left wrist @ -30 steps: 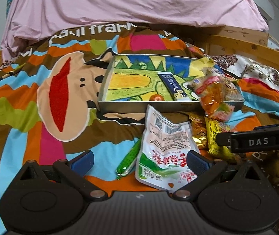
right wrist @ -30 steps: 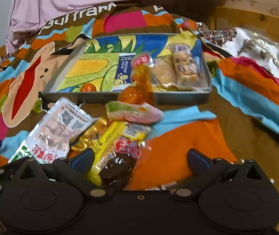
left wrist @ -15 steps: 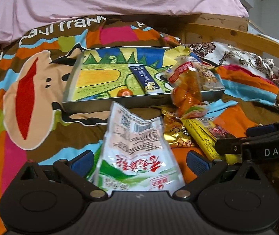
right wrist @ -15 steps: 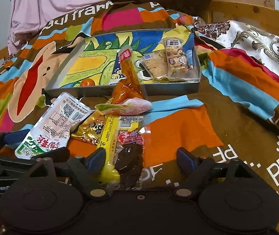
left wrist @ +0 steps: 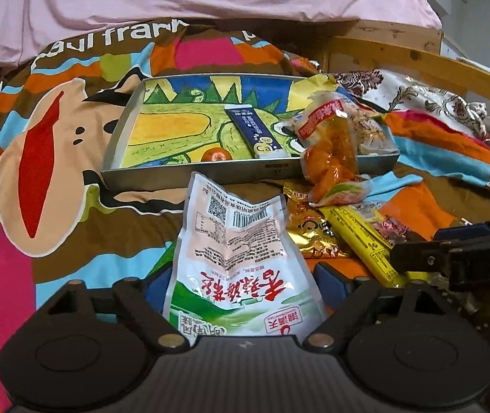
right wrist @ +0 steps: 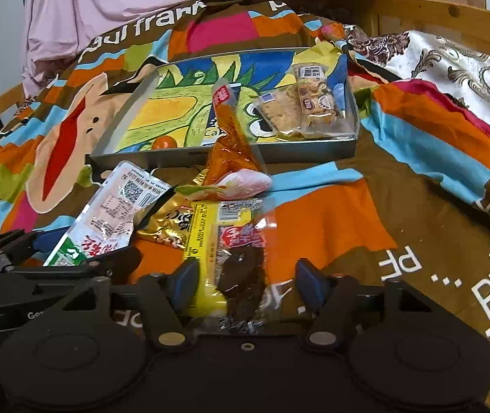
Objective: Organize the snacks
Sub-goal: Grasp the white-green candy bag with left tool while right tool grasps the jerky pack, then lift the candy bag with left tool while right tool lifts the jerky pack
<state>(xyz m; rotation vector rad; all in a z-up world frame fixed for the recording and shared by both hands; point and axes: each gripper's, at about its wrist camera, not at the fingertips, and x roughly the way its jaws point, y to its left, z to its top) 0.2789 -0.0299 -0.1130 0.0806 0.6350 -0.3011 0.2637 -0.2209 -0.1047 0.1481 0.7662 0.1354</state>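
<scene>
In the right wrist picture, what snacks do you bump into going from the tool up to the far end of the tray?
Dark brown snack pack between the closing right tool fingers → pink-and-green packet → tall orange bag leaning on the tray wall → two cracker packs inside the tray.

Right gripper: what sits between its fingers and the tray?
Right wrist view: the closing right gripper straddles a dark snack packet and yellow bar. Beyond lie a pink-green pouch and an orange bag leaning on the tray.
</scene>
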